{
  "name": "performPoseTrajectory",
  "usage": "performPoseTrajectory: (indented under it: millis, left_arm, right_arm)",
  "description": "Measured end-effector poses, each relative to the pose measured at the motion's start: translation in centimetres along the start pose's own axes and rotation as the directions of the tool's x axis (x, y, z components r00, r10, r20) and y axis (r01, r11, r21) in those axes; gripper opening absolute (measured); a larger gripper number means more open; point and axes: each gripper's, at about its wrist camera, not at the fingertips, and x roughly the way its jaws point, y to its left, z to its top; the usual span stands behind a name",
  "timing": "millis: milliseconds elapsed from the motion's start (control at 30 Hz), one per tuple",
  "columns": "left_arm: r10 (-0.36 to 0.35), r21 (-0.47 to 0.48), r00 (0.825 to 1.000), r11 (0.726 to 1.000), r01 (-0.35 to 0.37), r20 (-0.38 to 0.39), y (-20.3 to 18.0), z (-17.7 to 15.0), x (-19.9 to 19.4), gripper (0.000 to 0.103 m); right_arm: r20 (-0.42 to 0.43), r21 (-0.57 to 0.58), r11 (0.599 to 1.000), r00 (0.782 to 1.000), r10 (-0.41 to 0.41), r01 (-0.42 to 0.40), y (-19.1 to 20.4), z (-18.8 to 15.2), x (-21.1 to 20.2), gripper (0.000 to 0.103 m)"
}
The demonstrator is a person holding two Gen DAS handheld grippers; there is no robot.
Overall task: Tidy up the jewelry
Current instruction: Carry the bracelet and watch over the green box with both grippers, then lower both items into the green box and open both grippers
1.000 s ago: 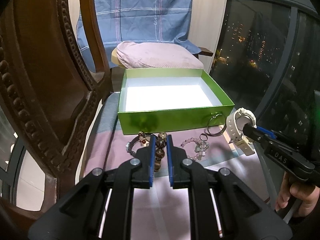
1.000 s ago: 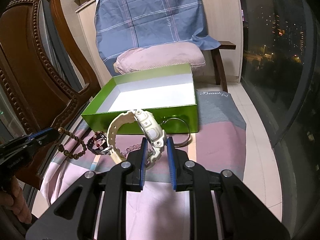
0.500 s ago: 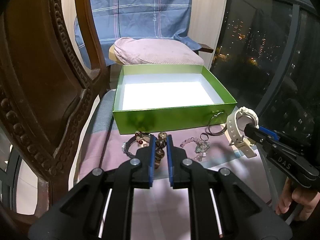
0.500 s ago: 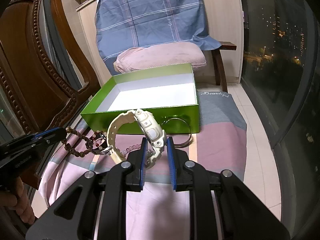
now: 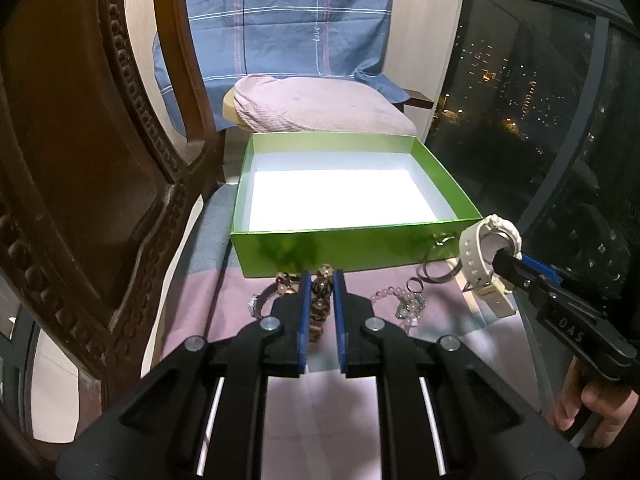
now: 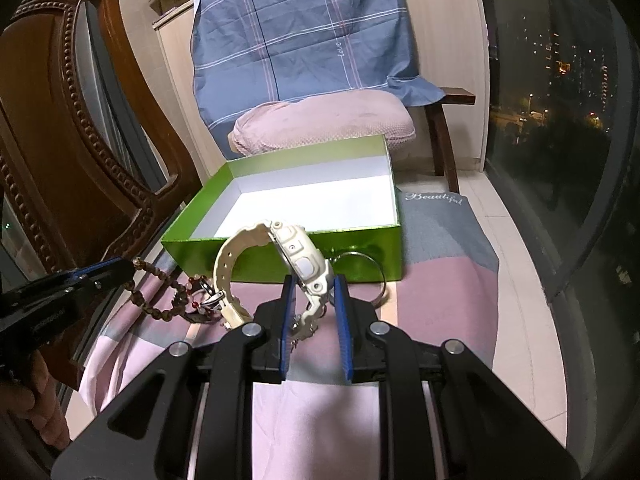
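Note:
An open green box (image 5: 340,248) with a white inside stands on a pink and grey cloth (image 5: 200,300). My left gripper (image 5: 320,276) is shut on a brown bead bracelet (image 5: 322,292), just in front of the box's near wall. In the right wrist view the left gripper (image 6: 120,270) sits at the left with the bead bracelet (image 6: 152,300) hanging from it. My right gripper (image 6: 314,280) is shut on a cream watch (image 6: 296,252), held above the cloth near the green box (image 6: 360,248). The left wrist view shows the right gripper (image 5: 508,260) with the watch (image 5: 480,256) at the box's right corner.
On the cloth before the box lie a metal bangle (image 5: 438,272), a pink bead bracelet (image 5: 388,292) and a dark bracelet with red beads (image 6: 192,304). A carved wooden chair (image 5: 100,160) crowds the left. Behind the box are a pink cushion (image 5: 320,104) and a blue plaid cloth (image 6: 300,40). A dark window (image 6: 560,120) is on the right.
The left gripper with the bead bracelet has drifted slightly toward the box. The right gripper and the watch have stayed where they were.

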Motion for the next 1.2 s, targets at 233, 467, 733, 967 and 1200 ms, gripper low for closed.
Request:
performPoseTrajectory:
  millis: [233, 467, 733, 967, 1200]
  left_arm:
    - [0.000, -0.009, 1.000, 1.000, 0.000, 0.000, -0.4, 0.8, 0.7, 0.011]
    - [-0.017, -0.007, 1.000, 1.000, 0.017, 0.022, -0.6, 3.0, 2.1, 0.011]
    - [-0.018, -0.020, 0.996, 1.000, 0.020, 0.082, 0.3, 8.0, 3.9, 0.011]
    - [0.023, -0.036, 0.999, 0.999, -0.021, 0.042, 1.9, 12.9, 8.7, 0.011]
    - [0.023, -0.049, 0.999, 0.999, -0.024, -0.024, 2.5, 15.0, 13.2, 0.011]
  right_arm:
    - [0.008, 0.009, 1.000, 1.000, -0.010, 0.010, -0.4, 0.9, 0.9, 0.020]
    - [0.042, -0.005, 1.000, 0.999, -0.018, 0.018, -0.2, 2.5, 1.9, 0.020]
    - [0.061, 0.050, 0.999, 0.998, 0.007, -0.011, -0.3, 6.7, 4.5, 0.020]
    - [0.031, 0.029, 0.999, 0.999, -0.014, 0.013, 0.2, 12.0, 9.1, 0.020]
    - [-0.071, 0.035, 0.998, 0.997, -0.042, 0.045, 0.3, 14.7, 13.5, 0.020]
